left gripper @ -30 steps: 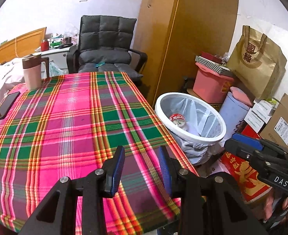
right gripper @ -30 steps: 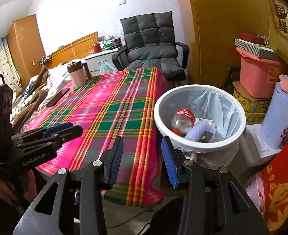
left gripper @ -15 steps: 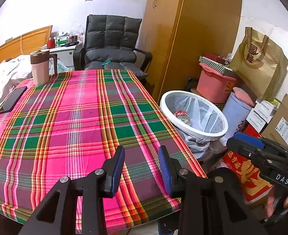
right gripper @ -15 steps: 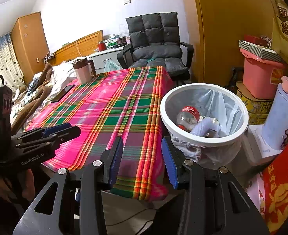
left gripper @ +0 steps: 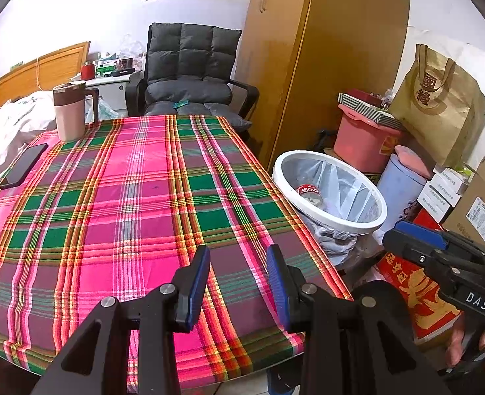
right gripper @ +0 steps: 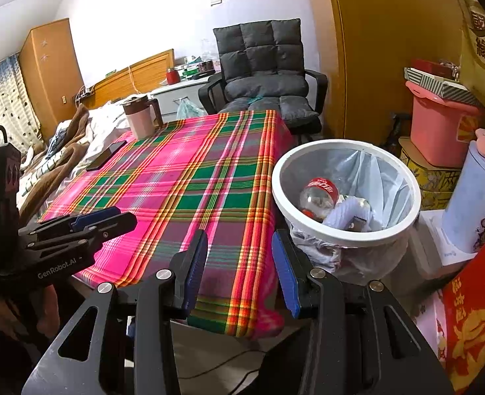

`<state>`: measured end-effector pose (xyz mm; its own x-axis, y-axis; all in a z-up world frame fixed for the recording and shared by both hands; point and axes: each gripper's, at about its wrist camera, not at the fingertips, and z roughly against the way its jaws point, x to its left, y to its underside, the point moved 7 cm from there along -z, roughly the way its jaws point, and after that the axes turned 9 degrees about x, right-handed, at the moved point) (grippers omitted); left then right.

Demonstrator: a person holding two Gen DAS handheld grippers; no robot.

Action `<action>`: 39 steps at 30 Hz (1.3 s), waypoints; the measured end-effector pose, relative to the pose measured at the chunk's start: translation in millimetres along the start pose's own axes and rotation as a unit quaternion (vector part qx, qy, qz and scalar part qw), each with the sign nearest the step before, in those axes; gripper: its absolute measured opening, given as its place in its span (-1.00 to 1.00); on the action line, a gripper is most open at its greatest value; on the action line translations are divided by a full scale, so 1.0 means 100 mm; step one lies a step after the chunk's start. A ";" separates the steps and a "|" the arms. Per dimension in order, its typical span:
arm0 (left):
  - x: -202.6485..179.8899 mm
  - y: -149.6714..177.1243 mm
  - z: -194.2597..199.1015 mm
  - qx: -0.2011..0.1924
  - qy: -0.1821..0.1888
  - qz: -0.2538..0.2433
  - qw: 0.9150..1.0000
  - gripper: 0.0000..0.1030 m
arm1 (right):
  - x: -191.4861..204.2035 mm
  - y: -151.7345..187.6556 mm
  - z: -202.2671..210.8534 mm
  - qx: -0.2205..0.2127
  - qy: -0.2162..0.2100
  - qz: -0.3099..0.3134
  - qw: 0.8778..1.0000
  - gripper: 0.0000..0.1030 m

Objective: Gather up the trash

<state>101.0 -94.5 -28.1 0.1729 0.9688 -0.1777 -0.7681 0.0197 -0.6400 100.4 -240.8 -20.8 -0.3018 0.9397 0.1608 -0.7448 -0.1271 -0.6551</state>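
1. two grippers hung over the near edge of the table, each with its jaws parted and nothing between the blue pads.
2. at far left on the plaid tablecloth [left gripper: 127, 197] lay a dark phone [left gripper: 23, 165], and just behind it stood a pink jug with a brown lid [left gripper: 69, 112].
3. the left gripper [left gripper: 237, 276] pointed down at bare cloth, fingers apart and holding nothing.
4. behind the table's far end stood a grey padded chair [left gripper: 189, 75], with a wooden wardrobe [left gripper: 324, 49] to its right.
5. the right gripper [right gripper: 239, 263] sat over the table's corner, equally spread and empty.
6. just right of the table, on the floor, stood the white trash bin [right gripper: 346, 240] lined with a clear bag; the trash was inside it: a plastic cola bottle with a red label [right gripper: 318, 194] and a crumpled white item [right gripper: 347, 212] touching it.
7. farther right were a pink bucket [left gripper: 364, 141], a pale blue container [left gripper: 400, 181] and cardboard boxes [left gripper: 472, 204].
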 end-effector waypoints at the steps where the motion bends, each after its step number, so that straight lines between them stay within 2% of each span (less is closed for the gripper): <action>1: 0.00 0.00 0.00 0.000 0.000 0.000 1.000 -0.31 | 0.00 0.00 0.00 0.000 0.000 0.000 1.000 -0.16; 39: 0.07 0.09 0.00 0.011 -0.034 -0.012 0.999 -0.31 | 0.01 0.00 -0.01 0.002 0.000 0.000 1.000 -0.16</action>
<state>95.2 -88.0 -35.5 0.1490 0.9827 -0.1103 -0.7778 0.0476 -0.6267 100.8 -239.9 -21.0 -0.3008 0.9401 0.1605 -0.7477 -0.1280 -0.6515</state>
